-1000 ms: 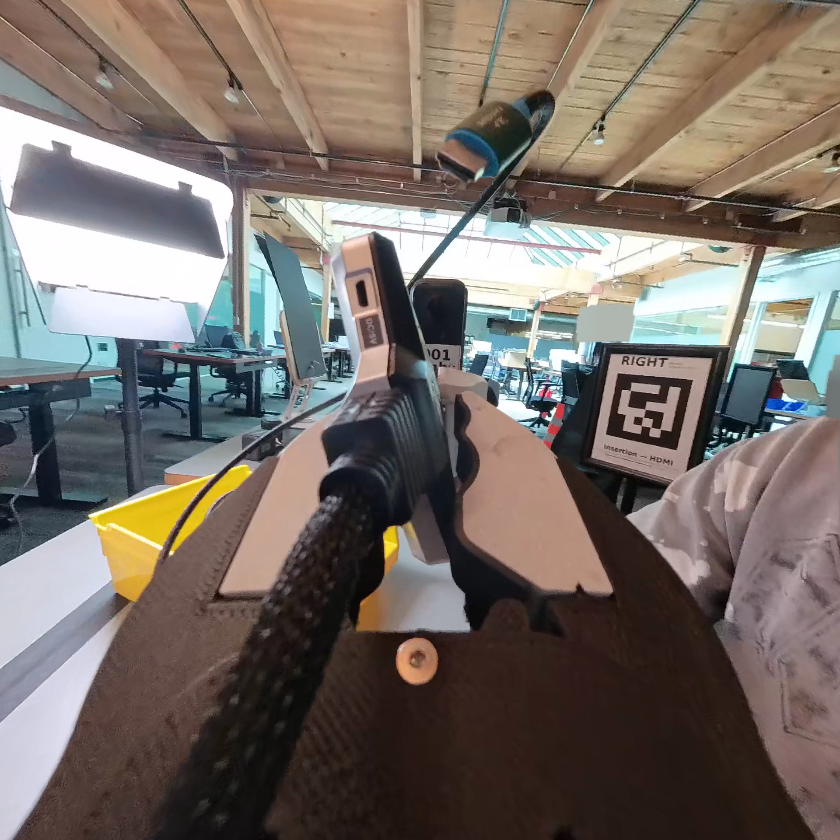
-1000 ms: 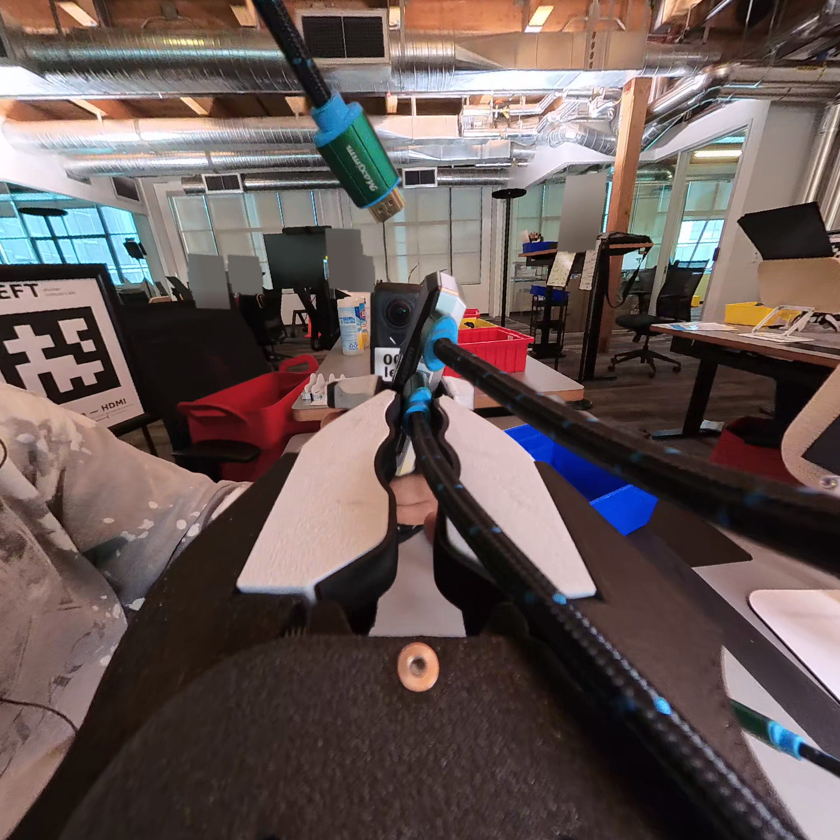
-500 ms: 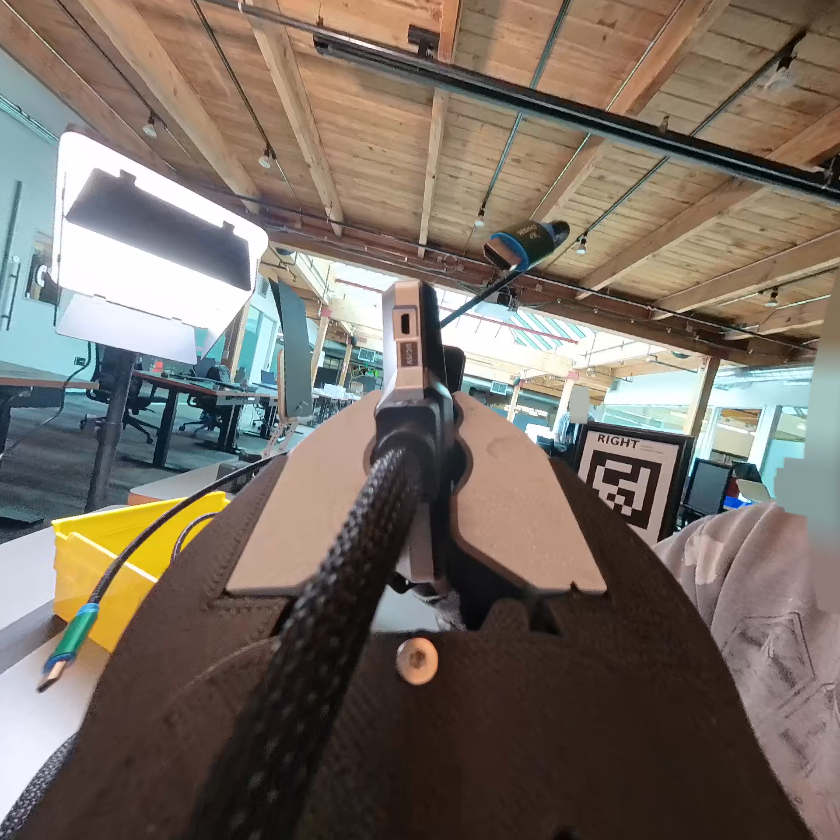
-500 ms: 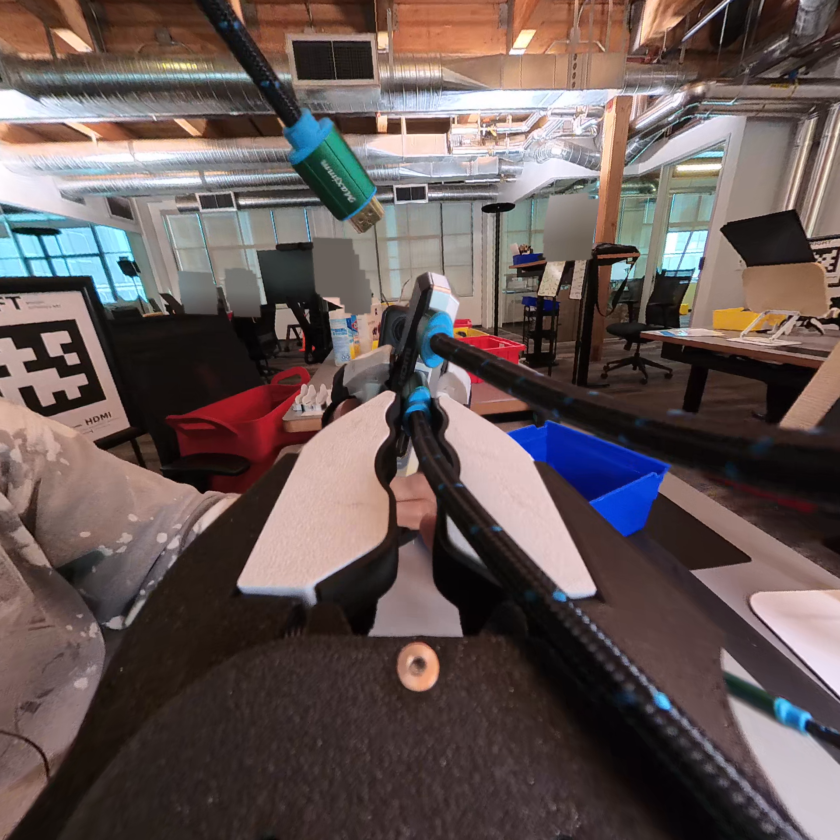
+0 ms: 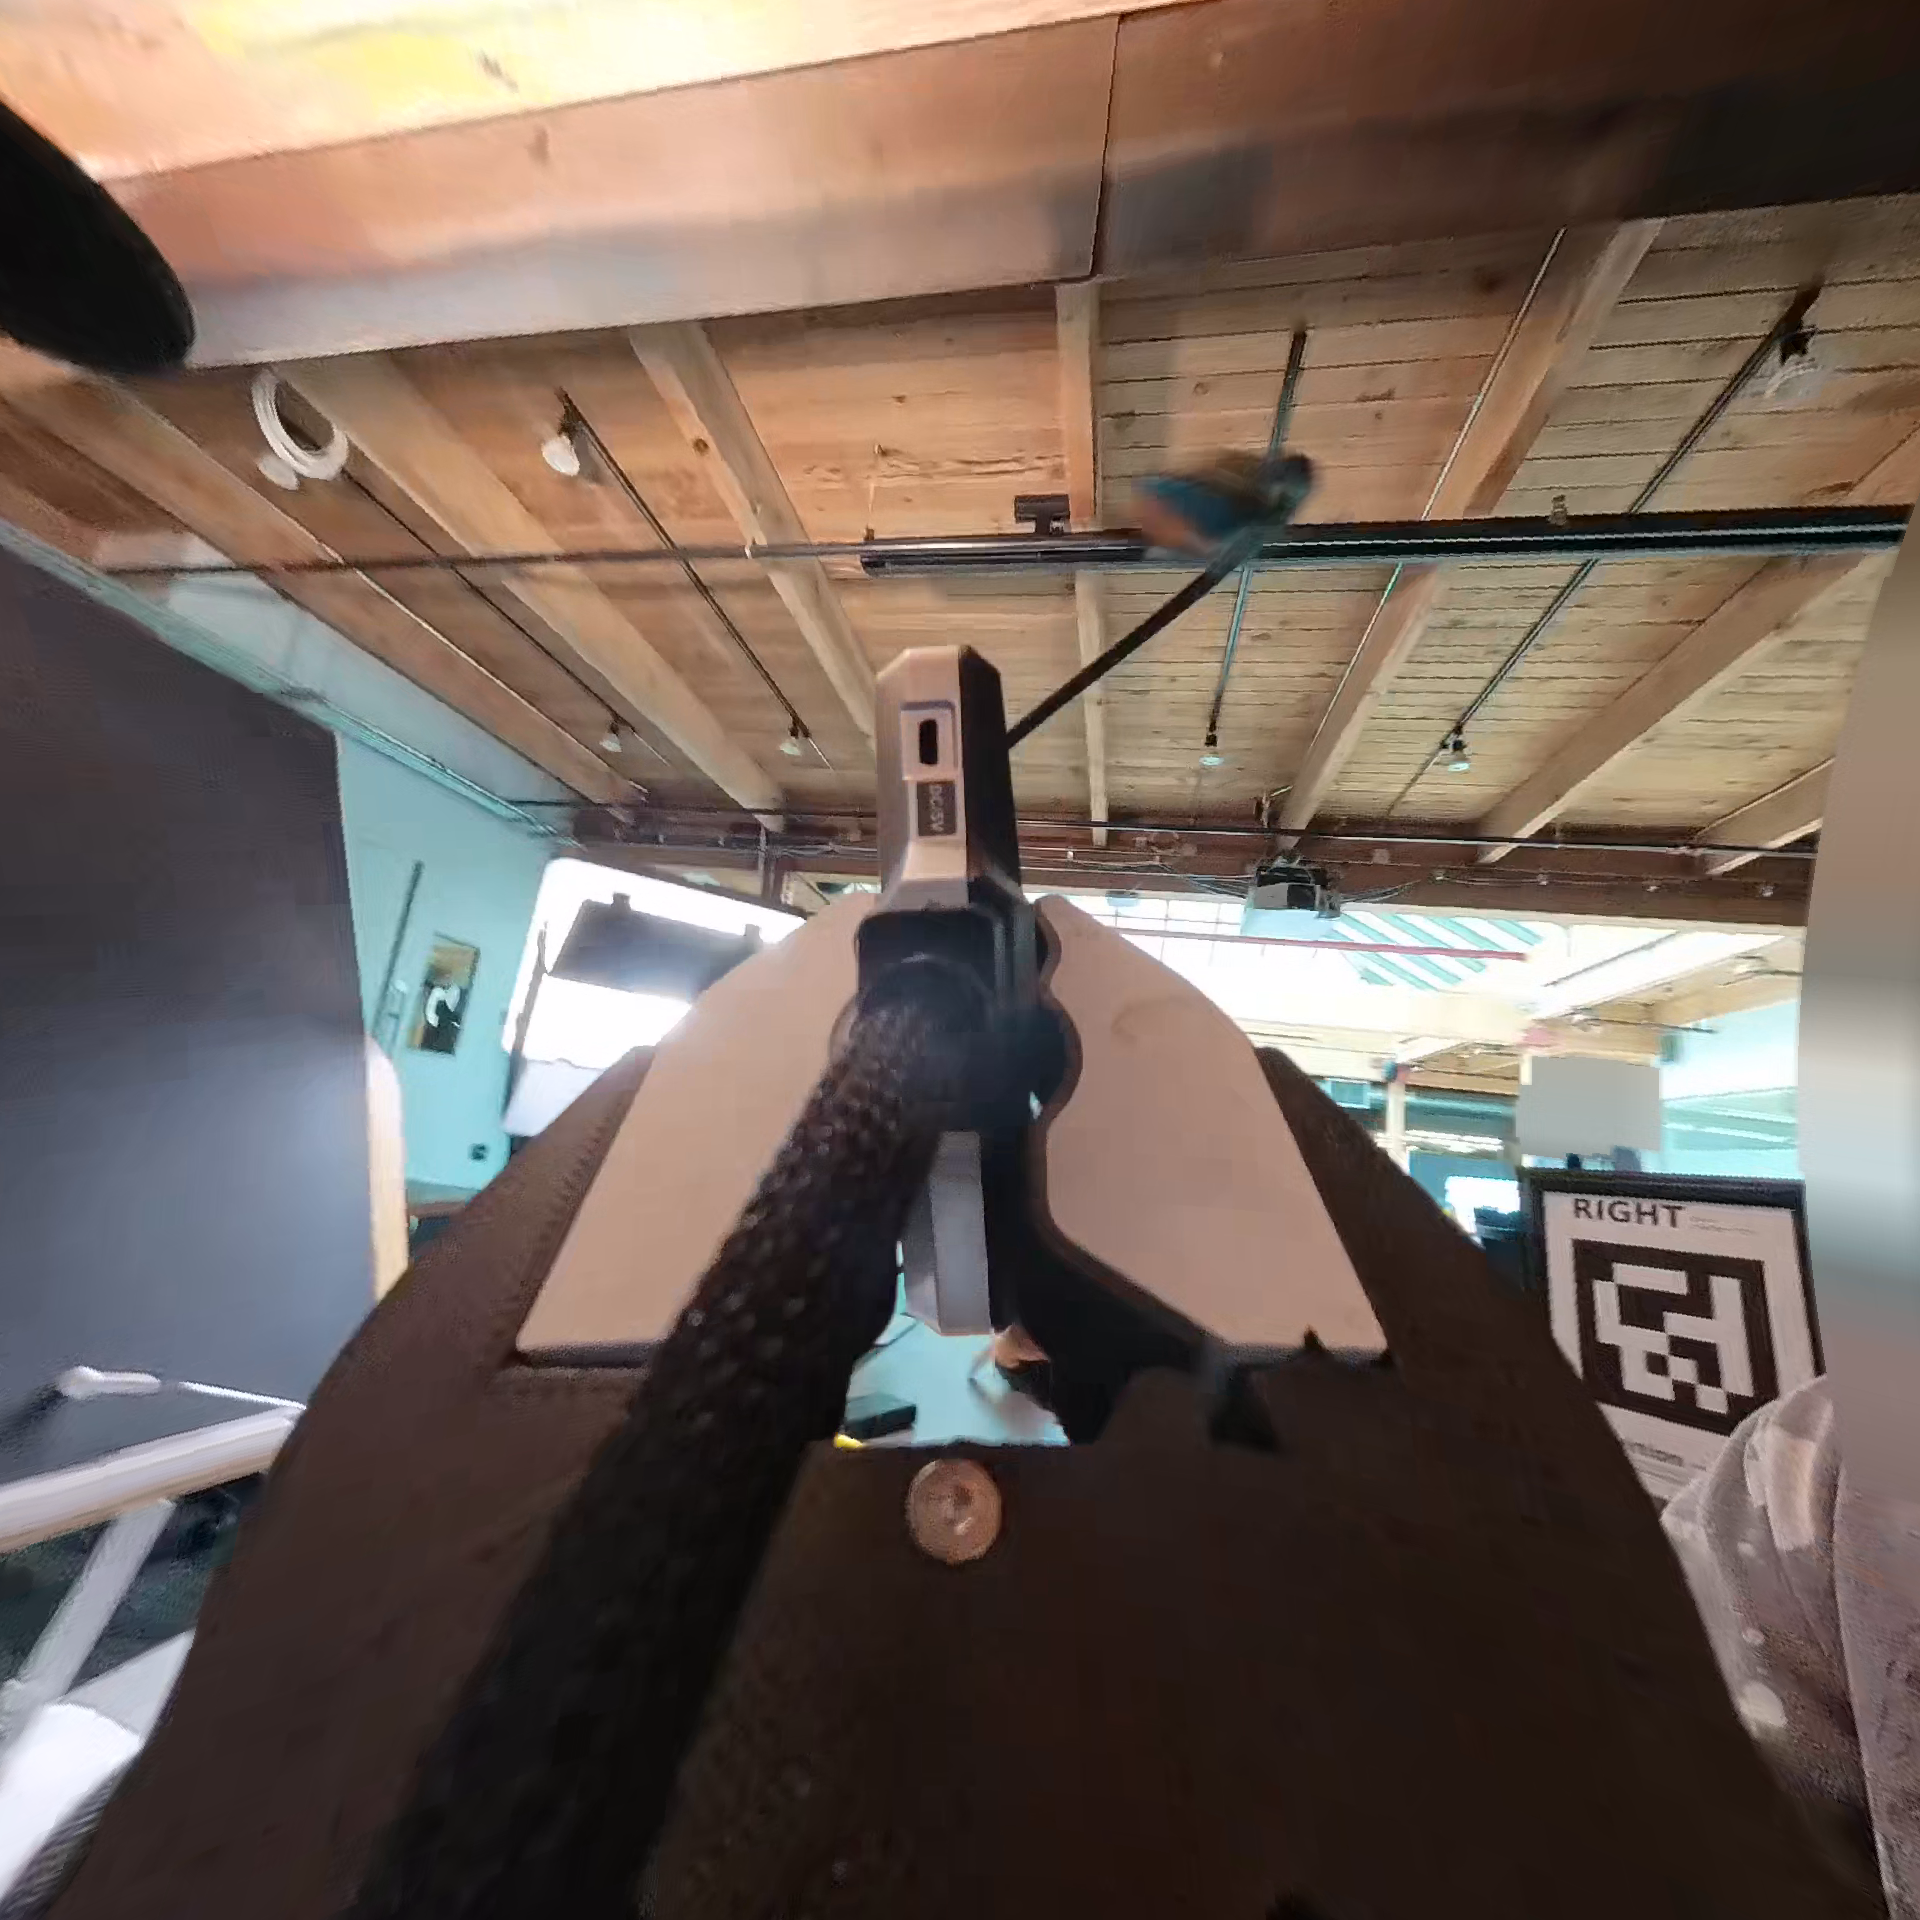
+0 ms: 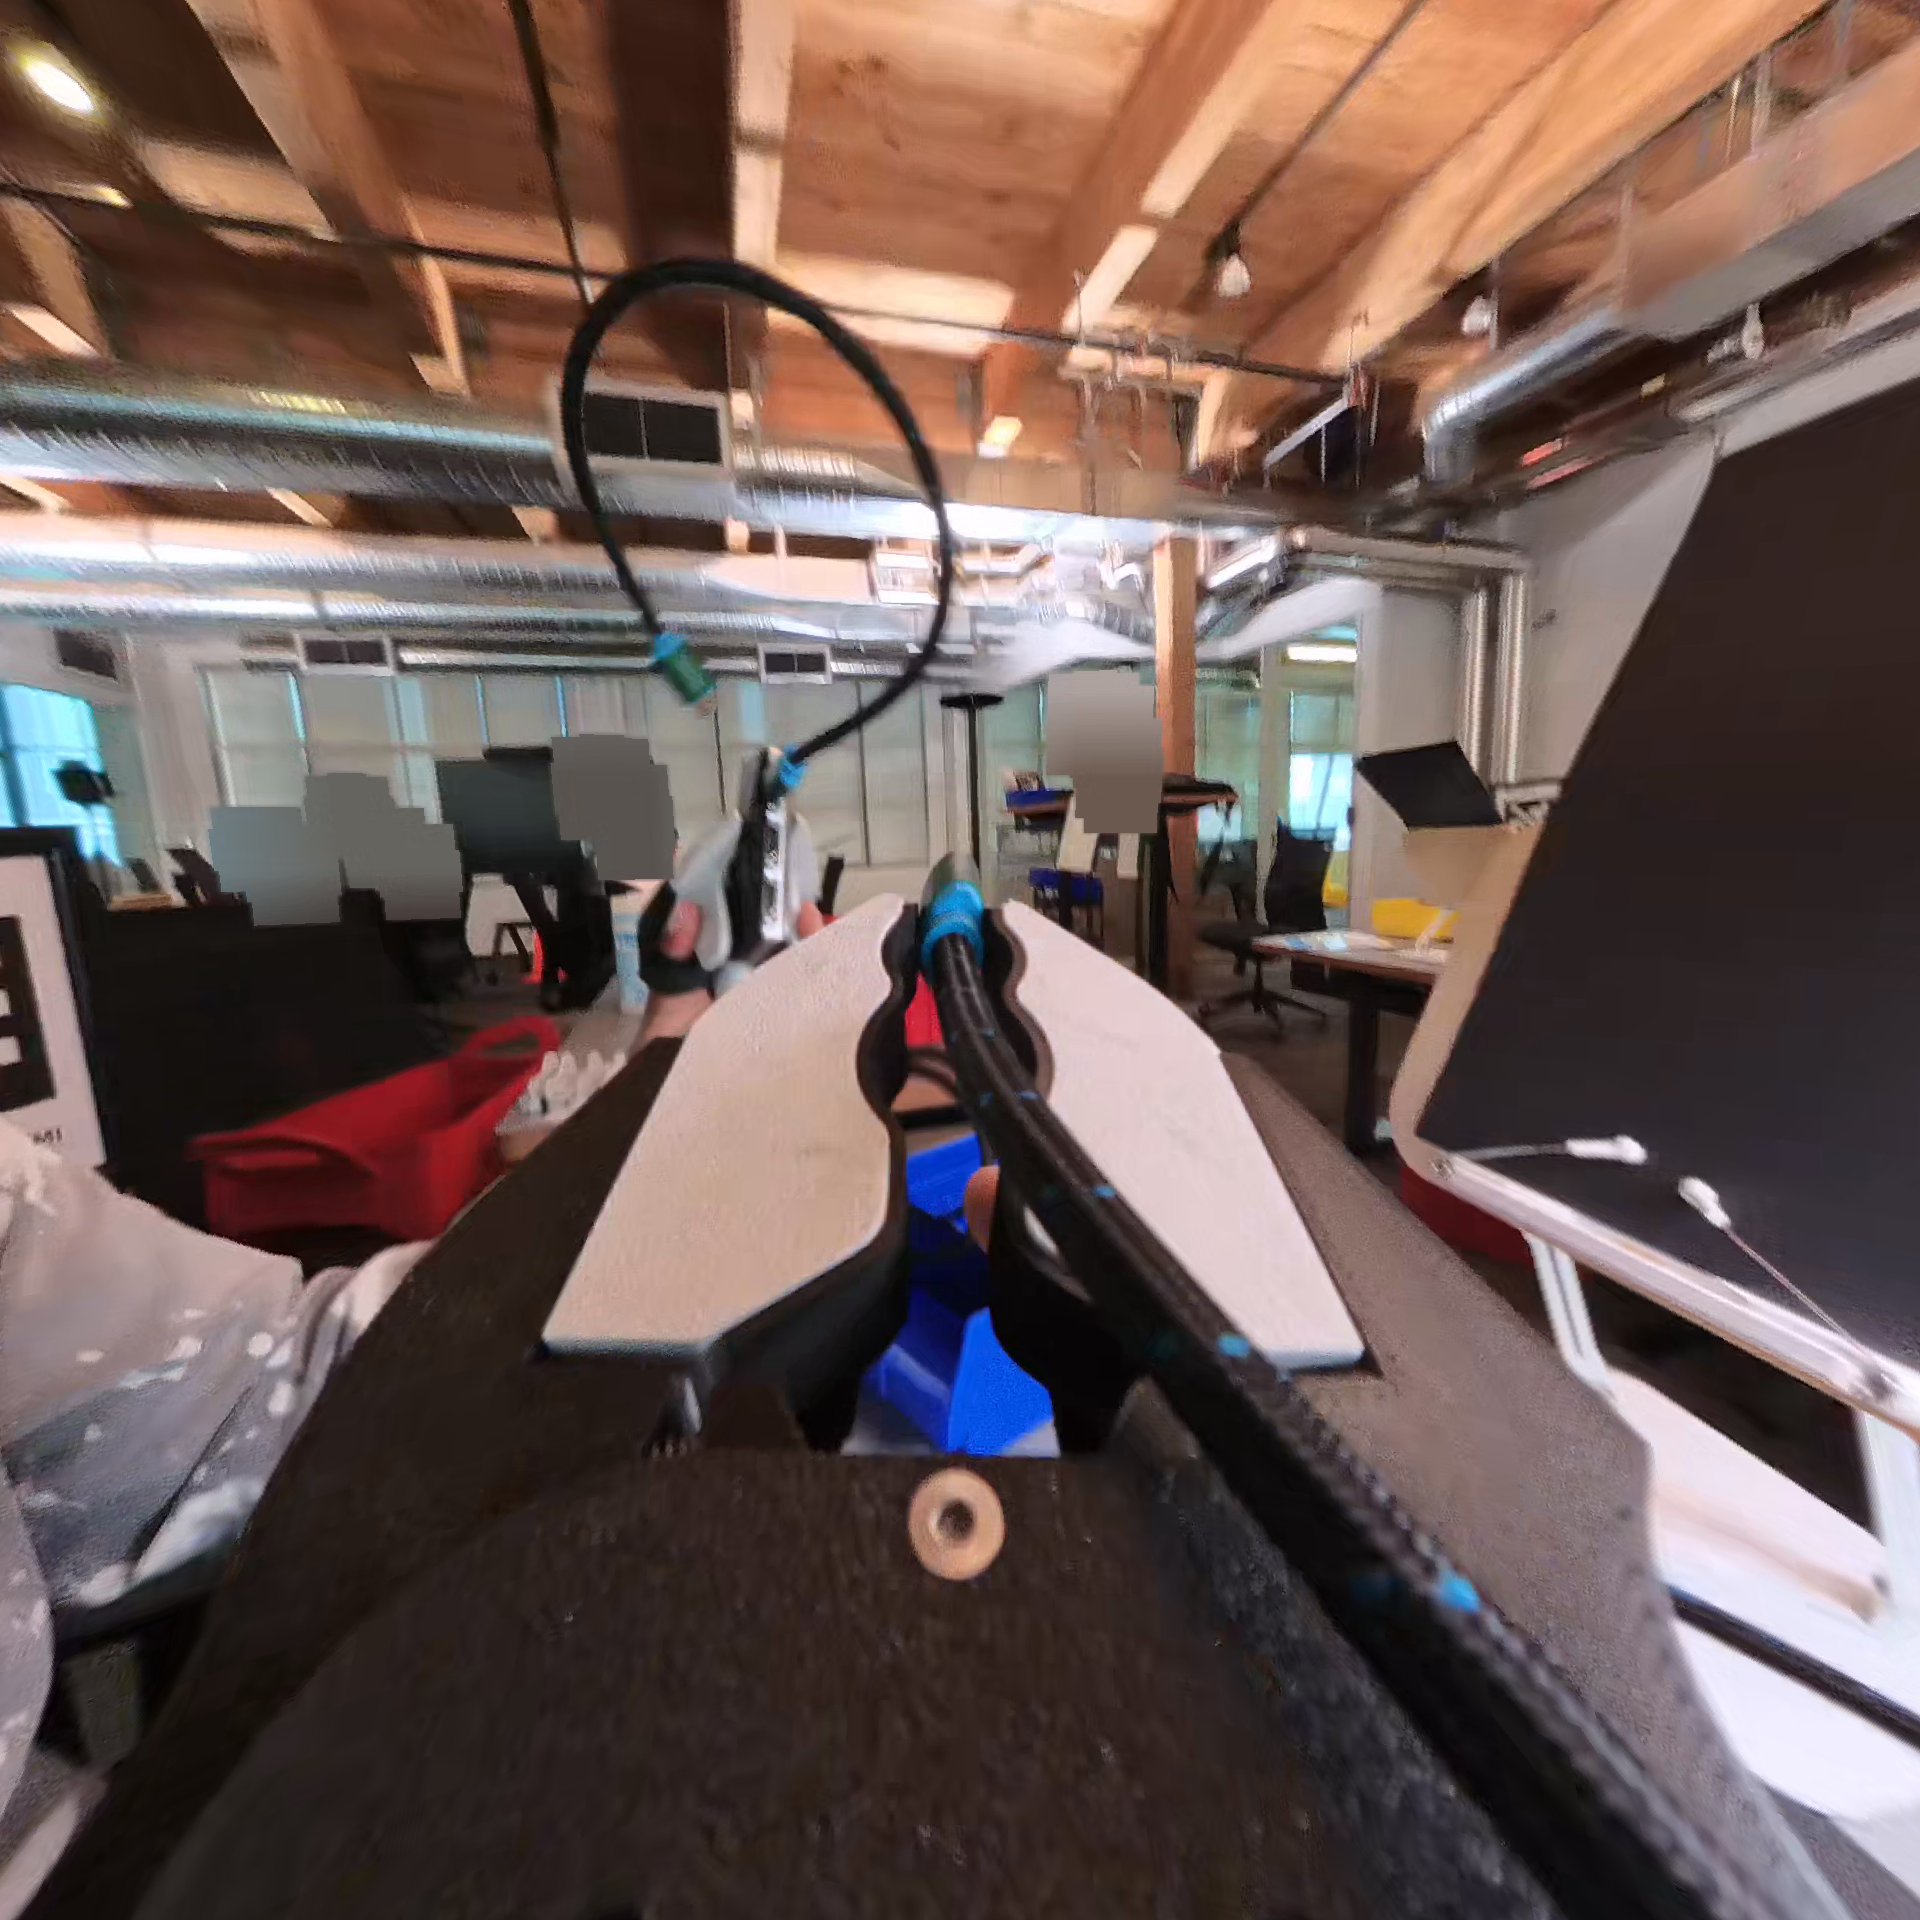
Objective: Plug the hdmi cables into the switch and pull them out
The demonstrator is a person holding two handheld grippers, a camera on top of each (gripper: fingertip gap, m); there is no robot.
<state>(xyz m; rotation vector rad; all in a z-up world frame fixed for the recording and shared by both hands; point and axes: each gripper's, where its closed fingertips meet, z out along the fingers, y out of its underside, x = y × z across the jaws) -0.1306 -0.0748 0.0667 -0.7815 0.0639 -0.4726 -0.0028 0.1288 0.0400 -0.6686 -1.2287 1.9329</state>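
Left hand-held gripper [image 5: 971,961]: pale fingers closed on the slim grey-and-black HDMI switch box [image 5: 940,790], which is held upright and edge-on, raised toward the wooden beam ceiling [image 5: 935,436]. One narrow face with a small port is turned to the camera. A thick black braided cable with a black plug [image 5: 831,1174] is seated in the switch's near end and runs down over the gripper body. A thin black cable is seen leaving the far side of the switch, rising up and right to a loose green plug with a blue collar [image 5: 1221,504], blurred, hanging in the air. A framed black-and-white marker board [image 5: 1673,1320] stands at lower right, beside a pale patterned sleeve [image 5: 1808,1558].

Right hand-held gripper [image 6: 951,914]: fingers closed on a black braided blue-flecked cable [image 6: 1091,1184] just behind its blue-collared plug [image 6: 954,902], whose tip juts past the fingertips, free of any port. The switch is well apart from this plug, held farther off at centre left in the other gripper. From it a thin black cable [image 6: 914,478] loops overhead and ends in a dangling green plug. A blue plastic bin [image 6: 956,1382] shows between the fingers; a red bin [image 6: 384,1132] lies at left.
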